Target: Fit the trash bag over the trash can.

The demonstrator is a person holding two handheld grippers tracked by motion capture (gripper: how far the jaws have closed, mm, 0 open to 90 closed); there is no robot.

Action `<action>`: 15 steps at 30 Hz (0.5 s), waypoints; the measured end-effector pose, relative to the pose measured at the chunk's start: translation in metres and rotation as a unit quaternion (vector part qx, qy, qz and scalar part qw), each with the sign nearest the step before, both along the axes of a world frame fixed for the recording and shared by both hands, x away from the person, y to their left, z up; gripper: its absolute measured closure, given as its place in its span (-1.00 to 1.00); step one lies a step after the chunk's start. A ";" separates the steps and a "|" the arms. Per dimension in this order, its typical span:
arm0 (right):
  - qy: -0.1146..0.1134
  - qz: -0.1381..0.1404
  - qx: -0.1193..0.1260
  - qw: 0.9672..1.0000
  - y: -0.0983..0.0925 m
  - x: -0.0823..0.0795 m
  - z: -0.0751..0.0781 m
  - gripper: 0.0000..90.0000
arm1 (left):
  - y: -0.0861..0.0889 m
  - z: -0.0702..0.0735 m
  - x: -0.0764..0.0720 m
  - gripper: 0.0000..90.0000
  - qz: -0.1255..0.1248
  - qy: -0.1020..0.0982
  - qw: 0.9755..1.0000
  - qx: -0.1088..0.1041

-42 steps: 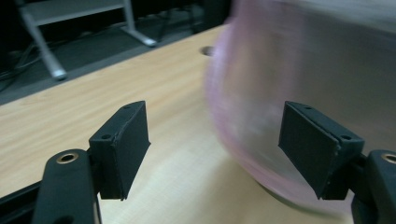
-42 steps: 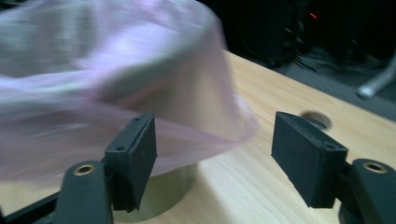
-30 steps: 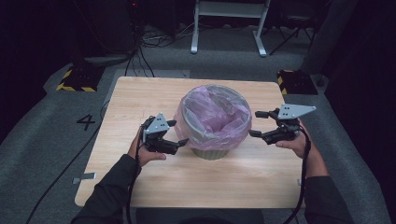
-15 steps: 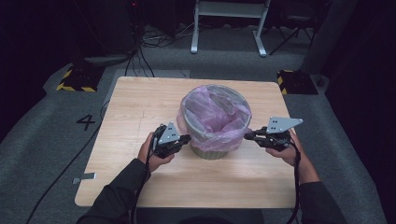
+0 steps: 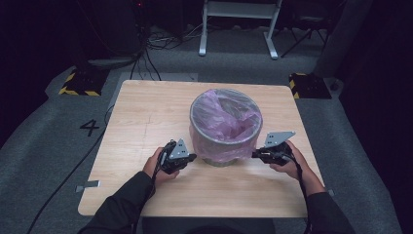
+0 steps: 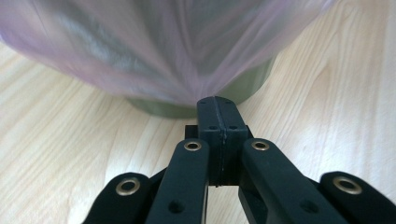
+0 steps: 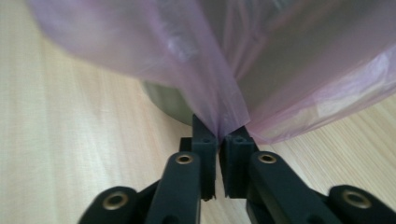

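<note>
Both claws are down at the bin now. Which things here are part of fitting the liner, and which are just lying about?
In the job:
- pink liner bag, its hem pinched on both sides
- grey bin
- left claw, shut on the bag
- right claw, shut on the bag
- wooden table

Lying about:
- yellow-black striped blocks on the floor
- white stand behind
- floor cables

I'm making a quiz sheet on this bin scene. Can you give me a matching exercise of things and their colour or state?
Things:
1. bin bag
2. bin
3. left gripper
4. table

States:
A. light wood
B. grey-green, standing upright
C. pink, thin, draped over the rim
D. black jaws shut on the plastic hem

Pairs: 1-C, 2-B, 3-D, 4-A
</note>
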State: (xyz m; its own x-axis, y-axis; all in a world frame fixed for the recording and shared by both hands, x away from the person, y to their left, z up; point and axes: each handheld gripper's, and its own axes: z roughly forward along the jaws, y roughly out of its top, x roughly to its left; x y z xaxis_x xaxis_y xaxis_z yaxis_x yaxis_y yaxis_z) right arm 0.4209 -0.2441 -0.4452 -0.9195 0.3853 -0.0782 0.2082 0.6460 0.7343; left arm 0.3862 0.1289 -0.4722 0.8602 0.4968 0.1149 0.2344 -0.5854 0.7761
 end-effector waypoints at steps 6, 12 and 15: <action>0.025 -0.013 -0.024 0.999 -0.004 0.004 -0.015 0.50 | 0.014 -0.005 0.001 0.05 0.036 0.019 0.999 -0.005; 0.037 -0.018 -0.019 0.999 -0.015 -0.009 -0.021 -0.21 | 0.040 -0.009 -0.008 -0.50 0.068 0.047 0.997 -0.014; 0.036 -0.037 -0.009 0.999 -0.028 -0.016 -0.018 -0.40 | 0.053 -0.012 -0.014 -0.54 0.080 0.052 0.995 -0.012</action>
State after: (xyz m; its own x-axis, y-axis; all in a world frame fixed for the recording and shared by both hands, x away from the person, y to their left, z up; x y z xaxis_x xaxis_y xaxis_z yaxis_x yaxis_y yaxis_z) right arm 0.4052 -0.2718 -0.4634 -0.8920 0.4516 -0.0207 0.3078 0.6400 0.7040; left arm 0.3723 0.1821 -0.4839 0.7765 0.6299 0.0171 0.4023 -0.5165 0.7559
